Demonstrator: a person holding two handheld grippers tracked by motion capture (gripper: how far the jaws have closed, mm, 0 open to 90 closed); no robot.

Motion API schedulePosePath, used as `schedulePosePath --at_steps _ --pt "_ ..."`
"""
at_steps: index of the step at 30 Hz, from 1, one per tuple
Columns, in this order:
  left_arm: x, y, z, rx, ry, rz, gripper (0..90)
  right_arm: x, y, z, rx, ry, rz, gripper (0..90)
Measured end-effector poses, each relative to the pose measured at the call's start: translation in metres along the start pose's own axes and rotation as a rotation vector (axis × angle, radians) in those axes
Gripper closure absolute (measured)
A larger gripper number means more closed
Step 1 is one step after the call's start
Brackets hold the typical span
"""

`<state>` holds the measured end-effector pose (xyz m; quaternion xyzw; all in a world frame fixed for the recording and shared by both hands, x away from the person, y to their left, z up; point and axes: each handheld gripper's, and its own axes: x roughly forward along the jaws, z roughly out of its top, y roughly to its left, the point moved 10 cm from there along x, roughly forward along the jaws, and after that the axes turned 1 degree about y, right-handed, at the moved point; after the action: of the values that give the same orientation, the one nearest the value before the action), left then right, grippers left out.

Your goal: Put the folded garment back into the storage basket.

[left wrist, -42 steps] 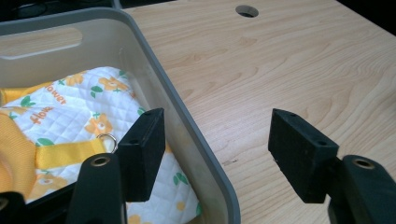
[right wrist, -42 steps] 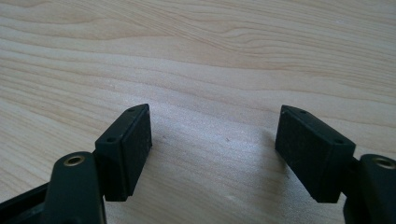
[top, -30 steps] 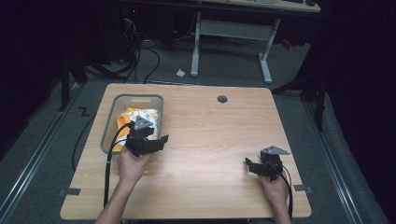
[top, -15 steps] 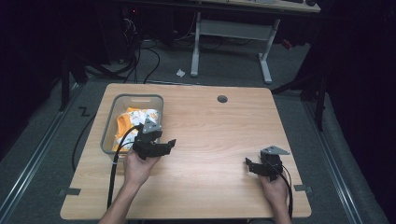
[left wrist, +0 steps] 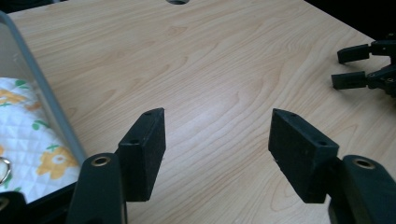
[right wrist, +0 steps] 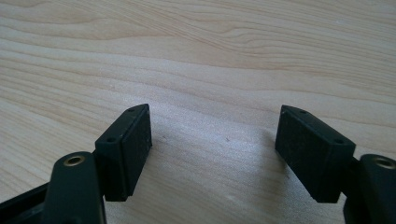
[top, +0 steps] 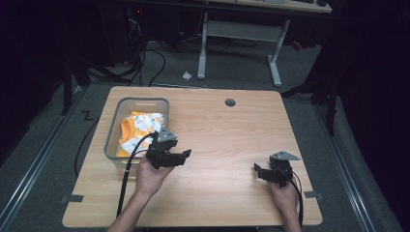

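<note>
Pale wood is covering the counter (top: 217,140), where a person is working with a black two-jaw tool in each hand. Near the far left corner a clear plastic bin (top: 114,126) is sitting on the wood, and a folded cloth (top: 138,126) in orange and white with a flower print is lying inside it.

The left tool (top: 184,155) is hovering just beside the bin's near right corner, over bare wood and pointing toward the middle of the counter. Its jaws are standing wide apart and nothing is lying between them. In the left gripper view the left tool (left wrist: 217,135) is looking across open wood grain, with the bin's wall and the quilted cloth (left wrist: 28,140) at the left edge. A small metal ring seems to be lying on the cloth, though it is cut off at the edge.

The right tool (top: 257,171) is resting low near the front right of the counter, well apart from the bin. Its jaws are also gaping wide, holding nothing, with only wood grain between them.
</note>
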<state>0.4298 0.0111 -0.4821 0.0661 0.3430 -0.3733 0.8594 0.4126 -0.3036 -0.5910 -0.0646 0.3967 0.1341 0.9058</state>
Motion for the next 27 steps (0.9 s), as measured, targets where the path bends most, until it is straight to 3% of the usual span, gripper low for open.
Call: schedulePosePath --at_steps 12,19,27 --pt "0.015 -0.016 -0.001 0.013 0.018 -0.046 36.9 0.000 0.000 0.000 0.000 0.000 0.000 27.4" --pt "0.019 -0.020 0.005 -0.013 -0.011 -0.073 36.9 0.000 0.000 0.000 0.000 0.000 0.000 27.4" --pt "0.029 -0.027 0.004 -0.010 0.002 -0.096 36.9 0.000 0.000 0.000 0.000 0.000 0.000 27.4"
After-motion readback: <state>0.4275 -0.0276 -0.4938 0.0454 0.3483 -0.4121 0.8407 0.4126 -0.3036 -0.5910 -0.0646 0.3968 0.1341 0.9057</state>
